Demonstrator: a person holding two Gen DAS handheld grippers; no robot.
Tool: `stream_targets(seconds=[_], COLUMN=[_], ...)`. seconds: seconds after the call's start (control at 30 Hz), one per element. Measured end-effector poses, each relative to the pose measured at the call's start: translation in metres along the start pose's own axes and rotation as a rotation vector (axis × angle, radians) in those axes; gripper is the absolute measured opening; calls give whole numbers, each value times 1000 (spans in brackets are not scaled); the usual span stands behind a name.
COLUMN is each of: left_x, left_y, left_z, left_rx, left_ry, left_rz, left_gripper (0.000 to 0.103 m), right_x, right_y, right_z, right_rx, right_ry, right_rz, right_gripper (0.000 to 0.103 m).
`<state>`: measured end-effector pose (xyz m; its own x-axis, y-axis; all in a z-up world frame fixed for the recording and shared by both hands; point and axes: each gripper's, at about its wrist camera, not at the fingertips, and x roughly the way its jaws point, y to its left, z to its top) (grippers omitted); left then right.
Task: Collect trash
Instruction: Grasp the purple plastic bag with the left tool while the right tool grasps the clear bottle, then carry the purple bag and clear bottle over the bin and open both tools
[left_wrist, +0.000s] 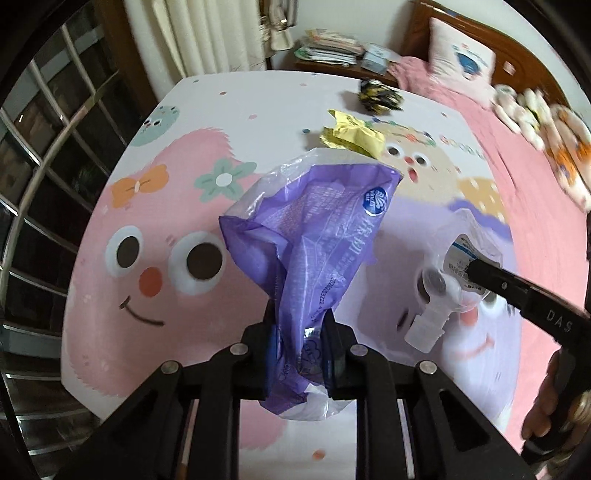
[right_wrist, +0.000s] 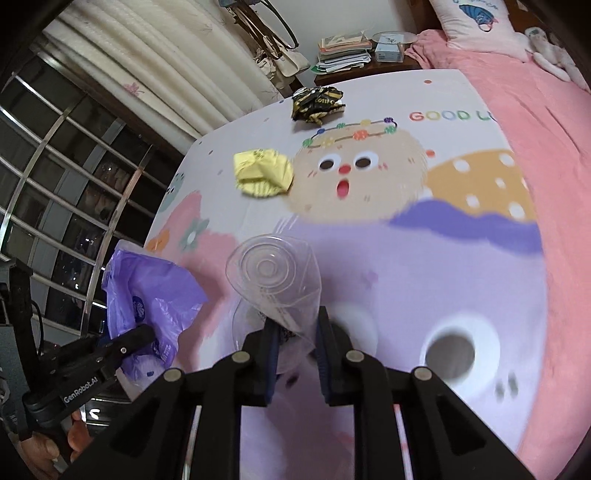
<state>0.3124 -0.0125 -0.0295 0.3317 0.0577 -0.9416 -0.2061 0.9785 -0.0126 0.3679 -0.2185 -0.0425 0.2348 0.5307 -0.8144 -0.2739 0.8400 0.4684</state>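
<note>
Status: left gripper (left_wrist: 299, 347) clamps a purple plastic bag (left_wrist: 306, 236), held above the cartoon-print table (left_wrist: 177, 122). Right gripper (right_wrist: 295, 354) pinches a crushed clear plastic bottle (right_wrist: 275, 280), also held up. Yellow wrapper (right_wrist: 263, 176) and black-and-gold wrapper (right_wrist: 317, 102) lie on the table, apart. Best move, likely: spread the bag mouth first, then feed the bottle in cap-end first, grip kept firm on the thin film.

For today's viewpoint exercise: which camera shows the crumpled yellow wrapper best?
The right wrist view: the yellow wrapper lies unobstructed on the cartoon sheet, its folds sharp. In the left wrist view the purple bag hides its near edge.
</note>
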Motion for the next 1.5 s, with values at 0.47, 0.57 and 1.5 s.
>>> stream_targets(seconds=[0.47,0.57,1.5], left_x=[-71,-79,46], left_y=[63,76,94], left_z=[-113,-141,-317], left_rx=[257,298,350], left_ry=[-110,-119,202], left_rz=[-175,-220,-216], left_gripper=[18,18,18], right_x=[-61,-68,56], right_y=[88,107,78], right_z=[-160,-200,-387], right_rx=[129,164,298], right_ry=[-134,-151,189], right_rz=[-158,-191,-331], right_gripper=[18,18,18])
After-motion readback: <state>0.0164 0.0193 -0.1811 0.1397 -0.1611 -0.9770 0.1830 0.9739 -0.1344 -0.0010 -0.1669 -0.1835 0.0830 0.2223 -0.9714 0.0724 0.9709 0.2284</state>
